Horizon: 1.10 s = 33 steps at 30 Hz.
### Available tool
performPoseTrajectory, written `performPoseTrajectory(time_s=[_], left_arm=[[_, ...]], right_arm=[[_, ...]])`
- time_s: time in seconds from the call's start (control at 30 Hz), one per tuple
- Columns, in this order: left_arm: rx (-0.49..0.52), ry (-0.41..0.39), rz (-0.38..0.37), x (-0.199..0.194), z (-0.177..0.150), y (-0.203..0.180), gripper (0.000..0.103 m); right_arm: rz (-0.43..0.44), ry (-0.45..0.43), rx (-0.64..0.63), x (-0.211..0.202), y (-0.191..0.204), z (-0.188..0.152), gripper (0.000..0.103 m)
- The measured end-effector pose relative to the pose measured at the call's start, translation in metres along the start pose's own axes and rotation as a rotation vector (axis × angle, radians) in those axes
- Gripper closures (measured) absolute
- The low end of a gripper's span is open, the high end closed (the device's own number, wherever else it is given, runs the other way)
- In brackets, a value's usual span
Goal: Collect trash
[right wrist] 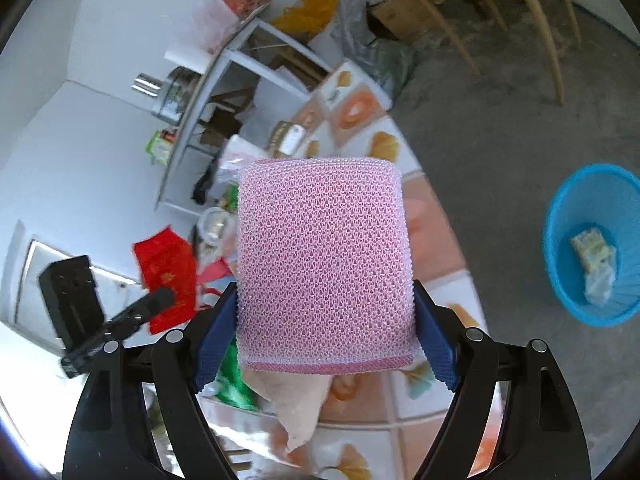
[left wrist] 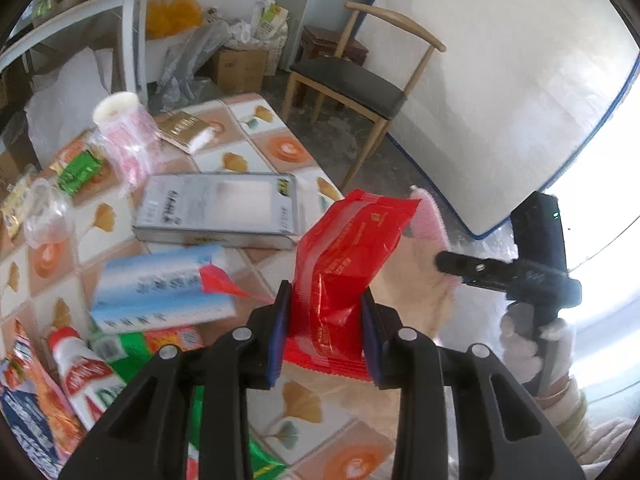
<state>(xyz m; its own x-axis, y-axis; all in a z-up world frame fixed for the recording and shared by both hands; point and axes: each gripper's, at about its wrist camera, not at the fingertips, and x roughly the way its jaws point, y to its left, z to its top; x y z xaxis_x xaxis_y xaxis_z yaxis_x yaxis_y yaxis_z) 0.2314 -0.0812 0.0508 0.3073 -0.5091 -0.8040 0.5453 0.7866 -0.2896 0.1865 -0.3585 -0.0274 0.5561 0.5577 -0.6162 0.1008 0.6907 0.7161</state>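
My left gripper point(left wrist: 326, 320) is shut on a crinkled red foil packet point(left wrist: 344, 248), which stands up between the blue pads above the table. My right gripper point(right wrist: 326, 320) is shut on a pink mesh sponge point(right wrist: 324, 264), its jaws wide apart around it. A beige cloth point(right wrist: 296, 400) hangs under the sponge; whether it is gripped too I cannot tell. A blue bin point(right wrist: 592, 248) stands on the floor to the right, with a wrapper inside. Each gripper shows in the other's view: the right gripper point(left wrist: 448, 262) in a gloved hand point(left wrist: 532, 344), the left gripper point(right wrist: 168, 292) with the red packet point(right wrist: 166, 276).
The tiled-pattern table point(left wrist: 280, 148) carries a grey box point(left wrist: 218, 210), a blue-white pack point(left wrist: 160, 288), a white tube point(left wrist: 84, 376), a wrapped cup point(left wrist: 120, 120), a gold box point(left wrist: 186, 130) and a green packet point(left wrist: 78, 170). A wooden chair point(left wrist: 352, 80) and a mattress point(left wrist: 500, 80) stand beyond.
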Motion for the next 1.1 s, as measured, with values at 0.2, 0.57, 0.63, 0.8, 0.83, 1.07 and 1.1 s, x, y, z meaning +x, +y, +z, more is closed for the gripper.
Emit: performPoseTrajectory(time_s=[0.2, 0.57, 0.63, 0.8, 0.83, 1.07, 1.1], left_arm=[[-0.012, 0.073, -0.105, 0.040, -0.034, -0.040, 0.072], [-0.023, 0.174, -0.092, 0.104, -0.080, -0.065, 0.071], [-0.023, 0.178, -0.089, 0.106, -0.080, -0.067, 0.071], [-0.008, 0.181, -0.076, 0.106, -0.081, -0.067, 0.071], [-0.008, 0.182, -0.076, 0.107, -0.081, -0.067, 0.071], [-0.021, 0.174, -0.087, 0.106, -0.081, -0.062, 0.071], [-0.018, 0.171, -0.086, 0.106, -0.082, -0.062, 0.071]], right_arm=[[-0.134, -0.027, -0.007, -0.007, -0.023, -0.024, 0.025], [-0.237, -0.039, 0.025, -0.026, -0.070, -0.050, 0.025], [-0.236, -0.051, 0.053, -0.031, -0.080, -0.052, 0.025], [-0.197, -0.071, 0.123, -0.042, -0.101, -0.055, 0.025], [-0.186, -0.070, 0.131, -0.043, -0.104, -0.057, 0.025], [-0.092, -0.045, 0.193, -0.043, -0.120, -0.065, 0.025], [-0.078, -0.040, 0.199, -0.043, -0.122, -0.067, 0.025]])
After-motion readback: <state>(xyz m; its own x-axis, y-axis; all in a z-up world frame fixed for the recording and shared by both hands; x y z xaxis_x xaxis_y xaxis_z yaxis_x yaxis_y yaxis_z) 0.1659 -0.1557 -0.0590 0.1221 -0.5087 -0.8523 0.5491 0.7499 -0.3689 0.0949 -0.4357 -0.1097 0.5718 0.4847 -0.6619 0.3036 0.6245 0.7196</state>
